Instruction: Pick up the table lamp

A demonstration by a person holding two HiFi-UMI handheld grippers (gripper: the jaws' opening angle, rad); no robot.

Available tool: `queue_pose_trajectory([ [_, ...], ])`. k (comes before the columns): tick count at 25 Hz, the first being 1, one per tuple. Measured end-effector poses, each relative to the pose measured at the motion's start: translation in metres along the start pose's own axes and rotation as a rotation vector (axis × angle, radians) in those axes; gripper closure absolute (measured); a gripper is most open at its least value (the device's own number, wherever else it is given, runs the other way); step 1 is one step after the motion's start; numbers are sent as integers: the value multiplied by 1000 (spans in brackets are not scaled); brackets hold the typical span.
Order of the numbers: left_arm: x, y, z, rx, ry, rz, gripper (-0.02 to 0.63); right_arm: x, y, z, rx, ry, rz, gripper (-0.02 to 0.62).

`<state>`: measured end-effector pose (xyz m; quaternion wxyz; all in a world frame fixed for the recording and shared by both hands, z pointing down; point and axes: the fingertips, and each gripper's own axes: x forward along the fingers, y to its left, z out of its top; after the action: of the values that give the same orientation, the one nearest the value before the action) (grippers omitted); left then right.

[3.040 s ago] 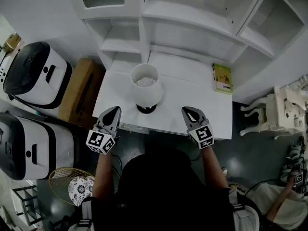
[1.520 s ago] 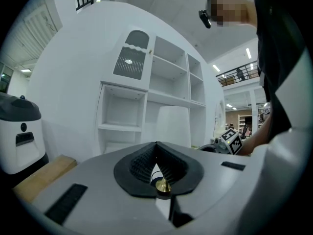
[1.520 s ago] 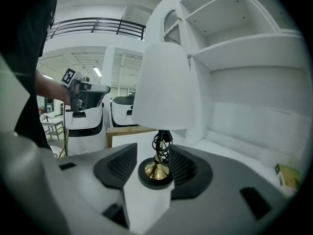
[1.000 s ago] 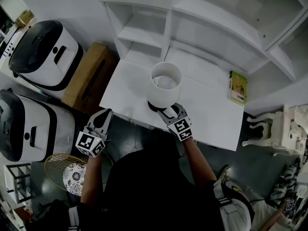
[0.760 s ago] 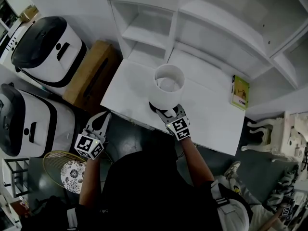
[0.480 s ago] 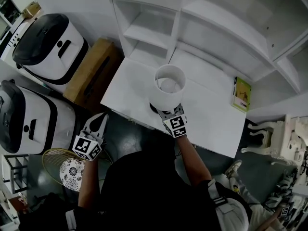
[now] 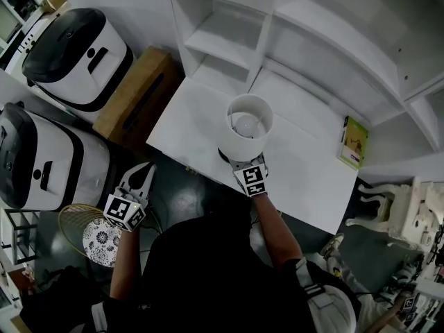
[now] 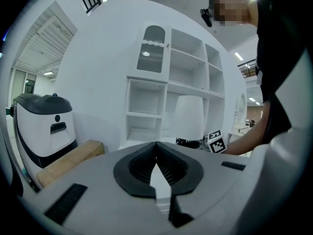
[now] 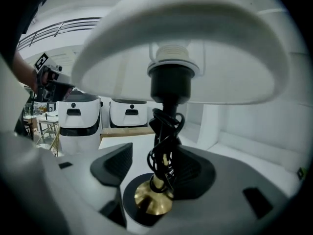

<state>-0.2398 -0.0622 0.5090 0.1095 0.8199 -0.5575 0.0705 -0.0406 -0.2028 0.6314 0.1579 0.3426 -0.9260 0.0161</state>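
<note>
White desk (image 7: 182, 127) under a wall of white shelving (image 7: 229, 37): the table lamp (image 7: 248, 125) stands near the desk's front edge, with the right gripper (image 7: 243, 162) pushed in low beneath its shade from the person's side. That gripper's own view shows the jaws spread wide, having just been opening, with the lamp's stem (image 9: 163, 173) standing between them, a black cord (image 9: 164, 136) wound round it. The stem sits closer to the pad on the view's right than to the one on the left, and neither pad is seen pressing on it. A brass foot (image 9: 153, 199) and dark round base lie just below and in front of the right gripper (image 9: 155, 169), and the white shade spreads directly above it. Off the desk's front left corner, the left gripper (image 7: 142, 175) is held over the dark floor with jaws closed together on nothing, as seen in the left gripper view (image 8: 157, 153); from there the lamp (image 8: 190, 119) is ahead and to the right, well apart. A green book (image 7: 354, 143) lies on the desk far to the right of the right gripper. Two white-and-black machines (image 7: 76, 47) and a cardboard box (image 7: 135, 103) stand to the left of the left gripper
</note>
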Motion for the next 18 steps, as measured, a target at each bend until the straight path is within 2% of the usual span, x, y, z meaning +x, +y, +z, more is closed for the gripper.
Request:
queue_pose_trajectory([
  [12, -3, 4, -10, -16, 33, 31, 595, 4, -3, -6, 28, 20, -70, 361],
  [16, -1, 2, -10, -10, 37, 30, 595, 5, -12, -4, 21, 6, -122, 441],
  [18, 0, 2, -11, -8, 42, 28, 595, 6, -13, -4, 26, -3, -135, 446],
])
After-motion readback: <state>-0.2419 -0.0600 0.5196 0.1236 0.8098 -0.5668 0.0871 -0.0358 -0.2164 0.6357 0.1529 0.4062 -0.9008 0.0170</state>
